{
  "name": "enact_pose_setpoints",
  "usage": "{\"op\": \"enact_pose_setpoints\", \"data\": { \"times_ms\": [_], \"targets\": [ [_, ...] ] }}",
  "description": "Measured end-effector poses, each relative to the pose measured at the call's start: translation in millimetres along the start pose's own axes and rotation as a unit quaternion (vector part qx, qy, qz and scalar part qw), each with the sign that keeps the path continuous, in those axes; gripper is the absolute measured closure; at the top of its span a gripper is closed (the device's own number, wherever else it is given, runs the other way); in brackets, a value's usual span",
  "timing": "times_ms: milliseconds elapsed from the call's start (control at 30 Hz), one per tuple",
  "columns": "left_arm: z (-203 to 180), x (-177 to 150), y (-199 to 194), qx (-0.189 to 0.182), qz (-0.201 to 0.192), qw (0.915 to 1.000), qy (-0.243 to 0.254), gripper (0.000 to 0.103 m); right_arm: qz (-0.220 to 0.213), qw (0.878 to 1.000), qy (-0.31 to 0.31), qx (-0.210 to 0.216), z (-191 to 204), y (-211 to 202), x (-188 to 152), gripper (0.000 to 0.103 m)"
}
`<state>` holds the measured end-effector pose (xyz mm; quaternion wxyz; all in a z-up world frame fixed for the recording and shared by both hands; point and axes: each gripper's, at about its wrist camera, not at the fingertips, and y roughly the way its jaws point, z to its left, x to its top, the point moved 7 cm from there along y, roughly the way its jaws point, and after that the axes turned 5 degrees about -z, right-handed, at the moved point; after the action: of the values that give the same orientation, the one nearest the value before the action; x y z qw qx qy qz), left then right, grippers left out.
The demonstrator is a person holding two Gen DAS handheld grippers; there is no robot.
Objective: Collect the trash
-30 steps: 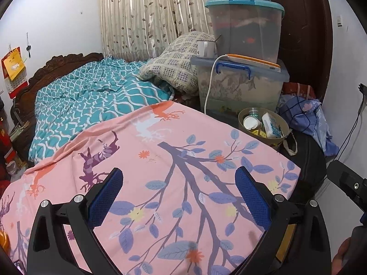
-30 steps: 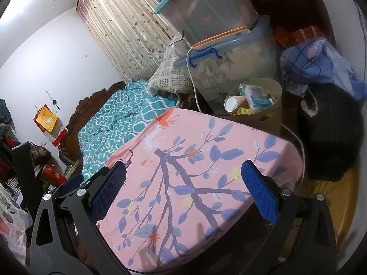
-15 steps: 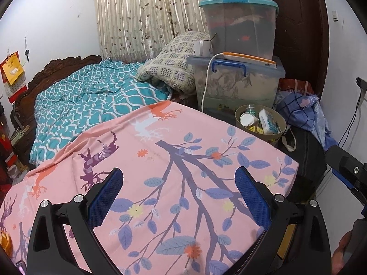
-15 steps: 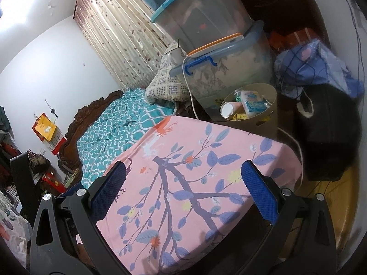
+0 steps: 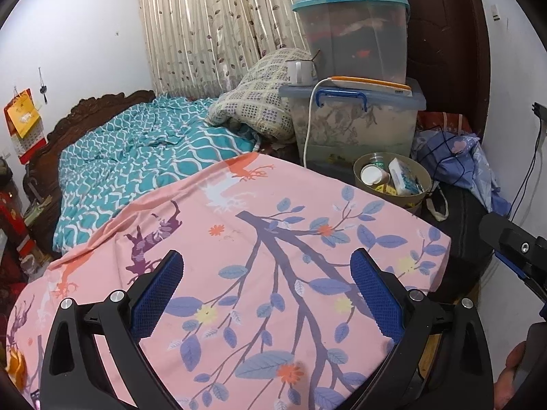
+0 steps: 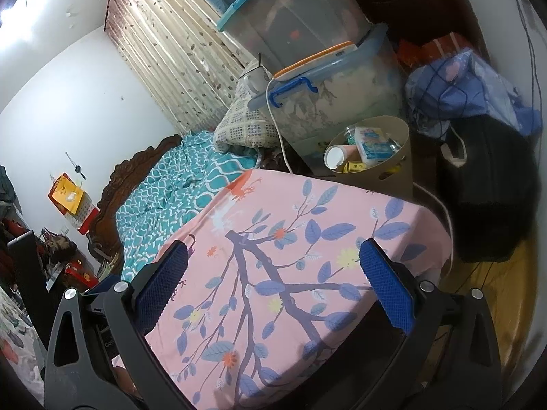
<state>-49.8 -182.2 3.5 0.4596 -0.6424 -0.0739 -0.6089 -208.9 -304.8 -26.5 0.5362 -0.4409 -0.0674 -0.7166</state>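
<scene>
A tan waste bin (image 5: pixel 420 171) (image 6: pixel 393 171) stands on the floor beyond the far right corner of the pink floral sheet (image 5: pixel 273 239) (image 6: pixel 290 239). It holds a white paper cup (image 5: pixel 371 175) (image 6: pixel 335 157), a blue-and-white tissue pack (image 5: pixel 403 177) (image 6: pixel 374 143) and yellow wrappers. My left gripper (image 5: pixel 266 273) is open and empty above the sheet. My right gripper (image 6: pixel 273 266) is open and empty above the sheet, well short of the bin. The right gripper's body shows at the left wrist view's right edge (image 5: pixel 519 249).
Stacked clear storage boxes (image 5: pixel 355 116) with a white mug (image 5: pixel 301 71) and white cable stand behind the bin. A black bag (image 6: pixel 489 184) and a blue cloth bundle (image 5: pixel 454 160) lie to its right. A teal quilt (image 5: pixel 143 157) and pillow (image 5: pixel 259 102) cover the bed.
Both grippers have drawn back and risen a little, so the bin sits farther off and more of the boxes and sheet shows. Both stay open.
</scene>
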Motion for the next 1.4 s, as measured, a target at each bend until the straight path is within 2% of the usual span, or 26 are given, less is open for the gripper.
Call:
{"op": "enact_pose_setpoints", "data": {
  "times_ms": [567, 1000, 1400],
  "targets": [
    [-14, 2, -6, -0.015, 0.002, 0.9999, 0.005, 0.009, -0.017, 1.000, 0.010, -0.003, -8, -8, 6, 0.004],
    [-22, 7, 9, -0.009, 0.019, 0.9997, 0.013, 0.009, -0.017, 1.000, 0.026, 0.004, -15, 0, 17, 0.004],
    [-43, 11, 30, -0.003, 0.037, 0.9985, 0.040, 0.009, -0.016, 0.998, 0.066, -0.001, -45, 12, 26, 0.004]
  ]
}}
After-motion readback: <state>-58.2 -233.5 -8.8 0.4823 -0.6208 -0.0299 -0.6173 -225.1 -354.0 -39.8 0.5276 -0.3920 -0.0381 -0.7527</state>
